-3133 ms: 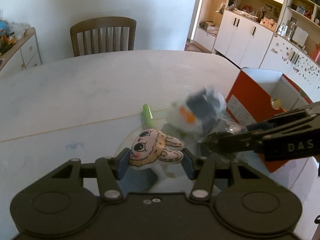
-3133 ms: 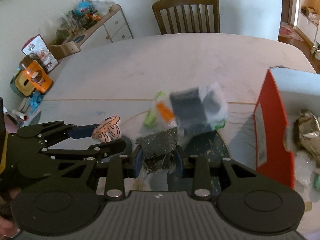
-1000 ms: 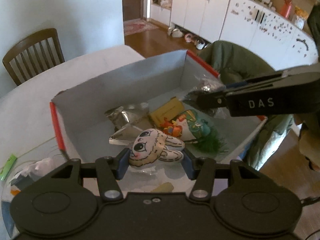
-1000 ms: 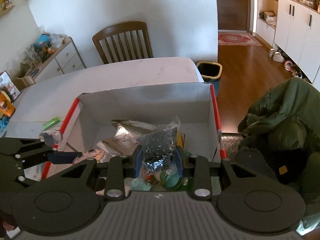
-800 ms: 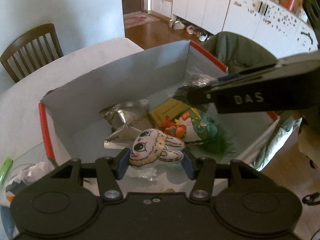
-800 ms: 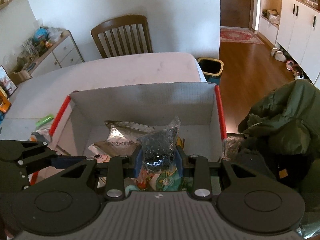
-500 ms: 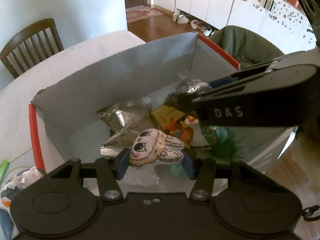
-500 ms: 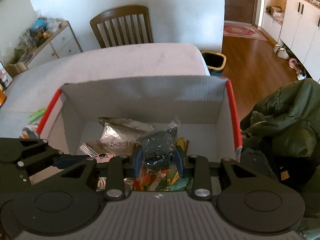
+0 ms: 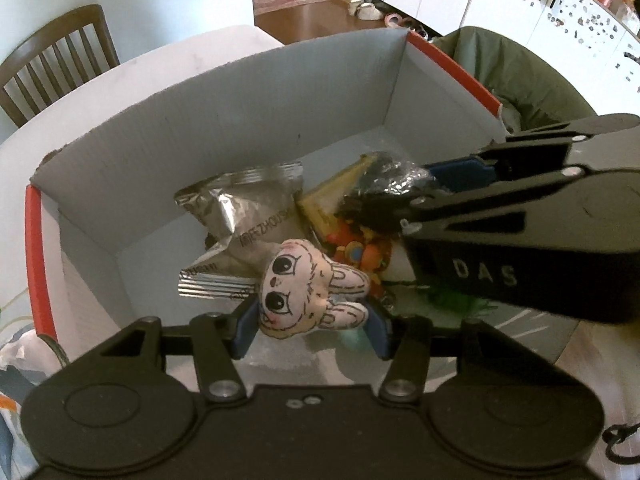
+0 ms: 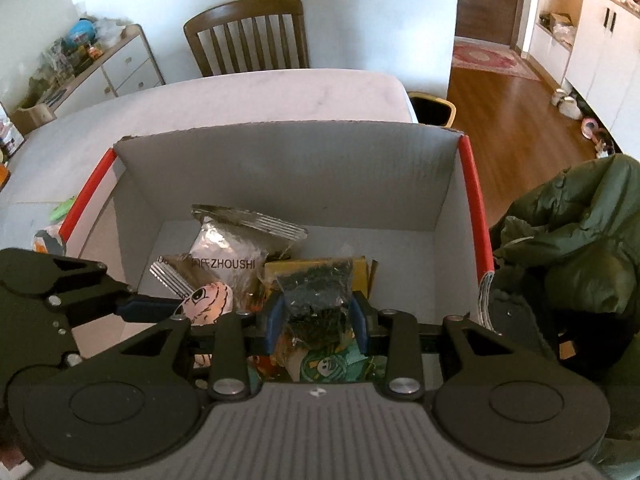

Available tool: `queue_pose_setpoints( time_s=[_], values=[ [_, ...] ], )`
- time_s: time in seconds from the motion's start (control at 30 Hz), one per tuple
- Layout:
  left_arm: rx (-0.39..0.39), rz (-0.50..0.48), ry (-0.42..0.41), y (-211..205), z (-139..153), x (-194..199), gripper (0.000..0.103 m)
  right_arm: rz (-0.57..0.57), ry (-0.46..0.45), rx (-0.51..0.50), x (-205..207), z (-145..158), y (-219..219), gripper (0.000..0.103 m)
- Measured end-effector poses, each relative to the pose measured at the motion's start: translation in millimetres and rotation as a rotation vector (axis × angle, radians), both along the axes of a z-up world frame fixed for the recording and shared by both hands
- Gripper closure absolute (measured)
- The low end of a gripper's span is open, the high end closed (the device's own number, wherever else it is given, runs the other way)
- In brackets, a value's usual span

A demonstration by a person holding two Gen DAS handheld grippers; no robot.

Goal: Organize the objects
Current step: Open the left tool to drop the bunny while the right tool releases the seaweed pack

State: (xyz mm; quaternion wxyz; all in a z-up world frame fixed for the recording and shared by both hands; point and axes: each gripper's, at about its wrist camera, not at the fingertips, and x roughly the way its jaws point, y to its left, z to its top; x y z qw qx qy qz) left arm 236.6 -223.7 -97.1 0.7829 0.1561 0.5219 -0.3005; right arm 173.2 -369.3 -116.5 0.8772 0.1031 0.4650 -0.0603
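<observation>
A white cardboard box (image 9: 240, 120) with red edges stands on the table, with snack packets lying in it. My left gripper (image 9: 311, 322) is low over the box's near side, shut on a small plush bunny (image 9: 308, 284) that sits tilted between the pads. From the right wrist the bunny (image 10: 208, 300) shows at the left gripper's fingertips (image 10: 148, 304). My right gripper (image 10: 317, 320) is shut on a clear bag of dark bits (image 10: 316, 292), held over the packets. In the left wrist view this gripper (image 9: 400, 190) reaches in from the right with the bag (image 9: 388, 170).
Inside the box (image 10: 300, 168) lie silver packets (image 10: 228, 252), a yellow packet (image 9: 324, 200) and a colourful wrapper (image 10: 328, 364). A green jacket (image 10: 580, 240) is bunched against the box's right side. A wooden chair (image 10: 248, 36) stands behind the table (image 10: 240, 96). Loose items (image 10: 62, 210) lie left of the box.
Both grippers carried their loads from the open table to the box and have sunk lower into it. The bunny has tilted between the left pads.
</observation>
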Motion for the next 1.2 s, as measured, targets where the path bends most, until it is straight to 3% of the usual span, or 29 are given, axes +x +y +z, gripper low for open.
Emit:
queue_pose_setpoints(
  time_s=[0.27, 0.5, 1.2],
  values=[
    [-0.002, 0.015, 0.023, -2, -2, 4, 0.044, 0.033, -0.018, -0.043, -7, 12, 8, 0.055],
    [-0.020, 0.031, 0.009, 2, 6, 2, 0.034, 0.016, -0.037, -0.025, -13, 26, 6, 0.052],
    [-0.162, 0.060, -0.080, 39, 52, -21, 0.023, 0.018, -0.134, 0.019, -44, 71, 25, 0.042]
  ],
)
